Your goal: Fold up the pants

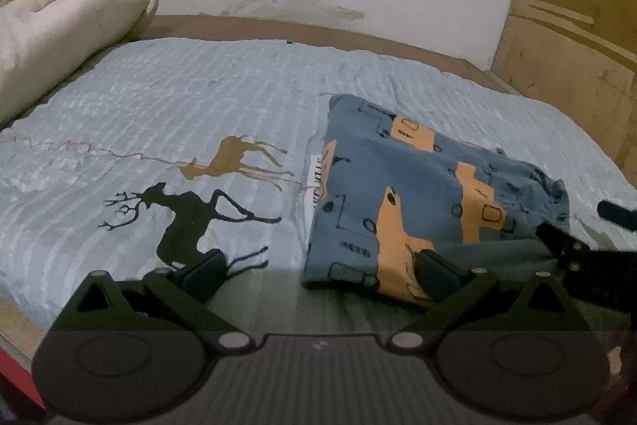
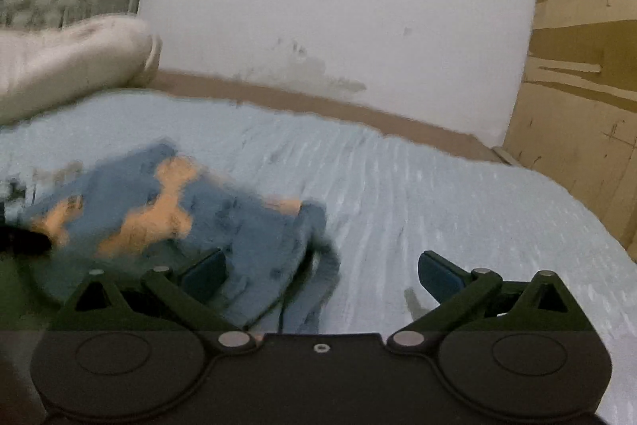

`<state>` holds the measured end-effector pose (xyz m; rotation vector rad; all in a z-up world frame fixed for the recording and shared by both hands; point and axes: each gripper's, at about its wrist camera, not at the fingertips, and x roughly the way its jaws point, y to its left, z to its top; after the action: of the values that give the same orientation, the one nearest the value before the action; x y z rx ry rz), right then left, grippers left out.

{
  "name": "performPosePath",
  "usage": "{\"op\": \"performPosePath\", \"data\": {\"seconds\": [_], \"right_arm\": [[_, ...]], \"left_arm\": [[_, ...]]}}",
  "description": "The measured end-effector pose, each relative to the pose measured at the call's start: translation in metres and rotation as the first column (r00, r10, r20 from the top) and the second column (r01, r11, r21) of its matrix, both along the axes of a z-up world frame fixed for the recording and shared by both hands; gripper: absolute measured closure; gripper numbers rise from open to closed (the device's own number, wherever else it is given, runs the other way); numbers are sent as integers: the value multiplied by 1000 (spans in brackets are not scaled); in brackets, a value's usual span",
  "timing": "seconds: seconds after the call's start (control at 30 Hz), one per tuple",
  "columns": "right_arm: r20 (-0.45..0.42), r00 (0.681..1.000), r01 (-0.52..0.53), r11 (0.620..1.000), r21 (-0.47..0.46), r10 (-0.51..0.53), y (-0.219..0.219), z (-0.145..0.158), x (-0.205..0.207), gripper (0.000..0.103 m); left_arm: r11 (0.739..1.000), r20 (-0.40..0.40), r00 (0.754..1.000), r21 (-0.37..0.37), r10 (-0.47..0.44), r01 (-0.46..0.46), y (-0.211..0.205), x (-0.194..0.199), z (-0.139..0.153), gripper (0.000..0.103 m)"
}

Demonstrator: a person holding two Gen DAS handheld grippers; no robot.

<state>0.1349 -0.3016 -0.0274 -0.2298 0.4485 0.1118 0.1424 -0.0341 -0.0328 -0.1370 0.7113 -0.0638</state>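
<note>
**Finishing the fold on the bed**

Squaring the edges matters now. In the left wrist view, the left gripper (image 1: 318, 273) stands wide open and empty at lower centre, its right pad over the near edge of the folded blue cotton pants with orange patches (image 1: 430, 194), centre-right on the pale blue ribbed bedspread (image 1: 199, 98). The right gripper (image 2: 320, 275) is fully spread, holding nothing, with the pants' hem between its fingers. No containers are visible.
</note>
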Motion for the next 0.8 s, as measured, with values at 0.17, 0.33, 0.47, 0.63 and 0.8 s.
{"op": "performPosePath", "data": {"seconds": [0.17, 0.33, 0.47, 0.63, 0.8], "right_arm": [[-11, 999, 33, 987, 159, -31, -22, -8, -20, 1], [15, 1000, 9, 979, 202, -12, -31, 6, -30, 1], [53, 998, 8, 986, 166, -17, -35, 17, -16, 1], [-46, 997, 64, 993, 99, -60, -45, 9, 34, 1], [-65, 996, 75, 986, 147, -66, -54, 6, 43, 1]], "left_arm": [[999, 5, 1000, 30, -24, 24, -2, -9, -2, 1], [1000, 18, 1000, -10, -20, 20, 2, -14, 3, 1], [995, 24, 1000, -95, 12, -10, 11, -12, 6, 1], [999, 19, 1000, -46, 3, -2, 6, -12, 2, 1], [999, 20, 1000, -41, 1, 0, 6, -13, 1, 1]]}}
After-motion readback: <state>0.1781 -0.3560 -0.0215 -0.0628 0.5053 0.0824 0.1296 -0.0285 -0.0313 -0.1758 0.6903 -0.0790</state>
